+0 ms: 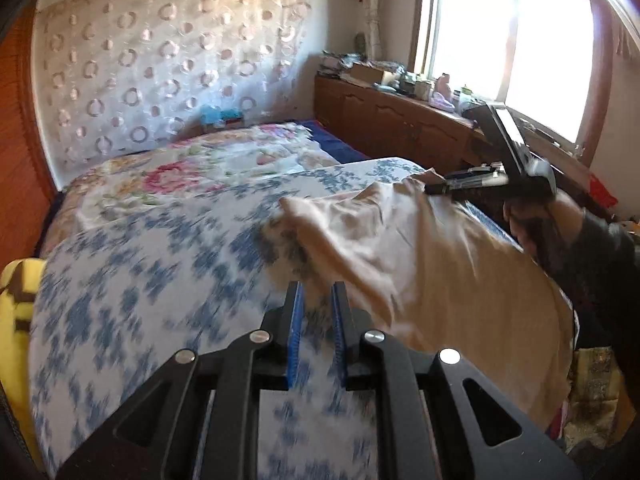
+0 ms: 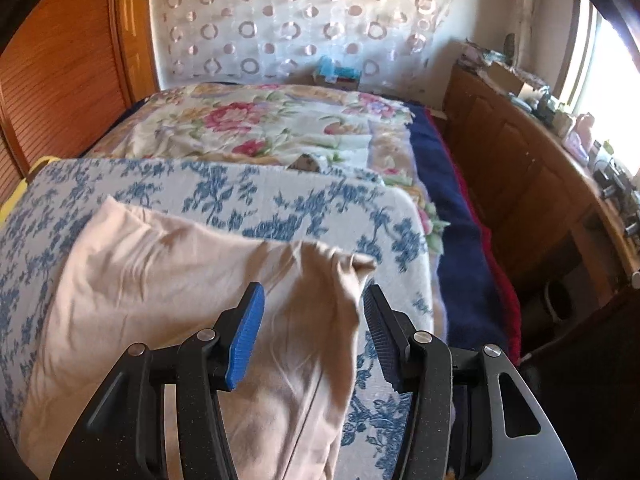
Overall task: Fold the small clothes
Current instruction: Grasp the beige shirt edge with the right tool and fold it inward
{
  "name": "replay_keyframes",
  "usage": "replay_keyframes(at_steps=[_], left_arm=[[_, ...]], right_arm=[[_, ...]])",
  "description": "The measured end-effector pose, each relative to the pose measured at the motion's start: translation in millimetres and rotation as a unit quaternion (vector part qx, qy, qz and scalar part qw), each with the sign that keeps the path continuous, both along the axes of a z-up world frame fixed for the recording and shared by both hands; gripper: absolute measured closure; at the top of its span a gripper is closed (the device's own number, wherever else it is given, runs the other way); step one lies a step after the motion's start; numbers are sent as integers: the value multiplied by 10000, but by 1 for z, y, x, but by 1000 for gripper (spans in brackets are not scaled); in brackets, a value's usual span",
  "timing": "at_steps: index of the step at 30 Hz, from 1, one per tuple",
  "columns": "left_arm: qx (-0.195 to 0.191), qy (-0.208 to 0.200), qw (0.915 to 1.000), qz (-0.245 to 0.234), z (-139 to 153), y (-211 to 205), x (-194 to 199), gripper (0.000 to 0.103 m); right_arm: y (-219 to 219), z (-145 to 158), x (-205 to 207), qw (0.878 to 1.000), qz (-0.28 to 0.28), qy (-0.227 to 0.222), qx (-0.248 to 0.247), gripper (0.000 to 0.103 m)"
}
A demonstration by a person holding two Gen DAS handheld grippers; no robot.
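Right hand-held gripper agape over beige garment, lengthwise toward camera.

A bedroom is shown. The back wall is covered by a white curtain patterned with rings. A wooden louvred door is seen at the left. A long wooden cabinet, its top cluttered with small items, is set below a bright window, through which strong daylight is admitted.

No text, label or number can be read anywhere
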State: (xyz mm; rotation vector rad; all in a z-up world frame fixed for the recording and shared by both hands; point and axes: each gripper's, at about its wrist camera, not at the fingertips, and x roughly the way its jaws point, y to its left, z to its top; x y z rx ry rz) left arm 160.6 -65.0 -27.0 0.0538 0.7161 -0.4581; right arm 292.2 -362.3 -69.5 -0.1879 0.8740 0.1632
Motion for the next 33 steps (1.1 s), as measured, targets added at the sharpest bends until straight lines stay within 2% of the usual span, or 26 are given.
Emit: replay_keyframes(at_steps=[10,18,20,22,25,30,33], left_arm=[[109,321,9992,-218,-16,-40,101,91],[557,824,9950,-63,-49,-54,159,91],[521,910,9944,-134,-55,-55,165,91],[511,873,9946,-217,-56,-57,167,84],[652,820,9939,-345,-56,-62,167,80],[677,861,9933,-368,-55,-62,169,78],[596,934,9932,-352,-54,-59,167,71]], right_arm=[[-17,-20,6,9997,110,-44,212,51],[-19,-20,13,9993,237,-60,280,51],[-21,-16,16,9992,248,-105,312,51],[-23,-15,20,9991,258,-123,324,51],[-26,-18,26,9991,255,-64,328,51],[-29,-27,31,9990,295,35,347,51],[-30,-27,30,9988,297,28,401,51]])
